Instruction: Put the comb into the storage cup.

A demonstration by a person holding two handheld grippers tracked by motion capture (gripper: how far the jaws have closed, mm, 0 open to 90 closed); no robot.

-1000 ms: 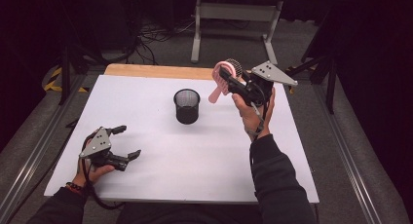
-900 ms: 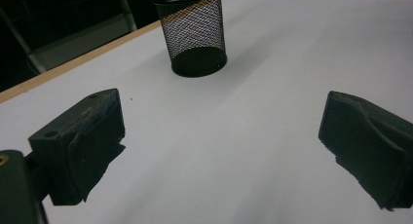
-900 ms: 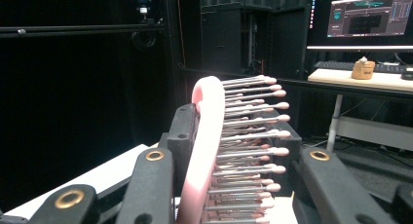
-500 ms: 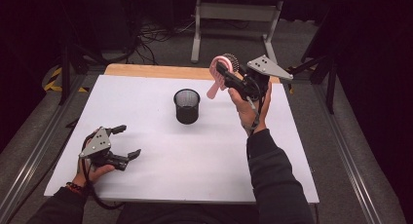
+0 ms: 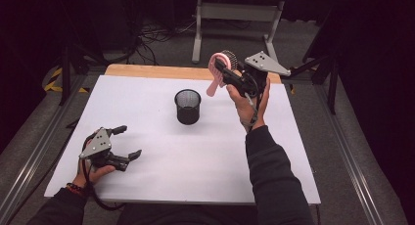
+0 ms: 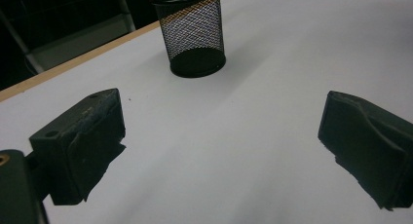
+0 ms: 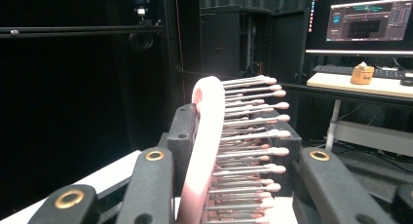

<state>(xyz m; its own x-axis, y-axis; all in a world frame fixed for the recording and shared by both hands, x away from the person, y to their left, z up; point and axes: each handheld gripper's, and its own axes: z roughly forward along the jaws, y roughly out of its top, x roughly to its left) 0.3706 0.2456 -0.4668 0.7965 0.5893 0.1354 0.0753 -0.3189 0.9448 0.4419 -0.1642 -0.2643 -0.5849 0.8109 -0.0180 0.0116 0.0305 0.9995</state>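
A: Comparing with the earlier pictures, what is found changed?

B: Little is changed. The right gripper (image 5: 226, 72) is seen held up above the far right part of the table (image 5: 147, 200), and it has been turned slightly, so that the pink hairbrush (image 5: 216, 74) now stands a little more upright than a second ago. The brush is clamped at its head between the jaws; its handle is pointed down and leftward from them. In the right gripper view the pink hairbrush (image 7: 207, 151) is seen pressed between the two black jaws, bristles turned to the right.

A: And the other side?

B: The left gripper (image 5: 128, 143) has been kept where it was, resting low on the near left of the table, its jaws spread wide with nothing between them. In the left gripper view bare white table (image 6: 253, 136) is seen between the jaws.

A: What else is around the grippers?

B: A black mesh cup (image 5: 188, 106) is stood upright on the table, below and to the left of the right gripper and well ahead of the left gripper. The same black mesh cup (image 6: 192, 36) is seen beyond the left jaws, slightly left of their gap. Nothing is placed between brush and cup.
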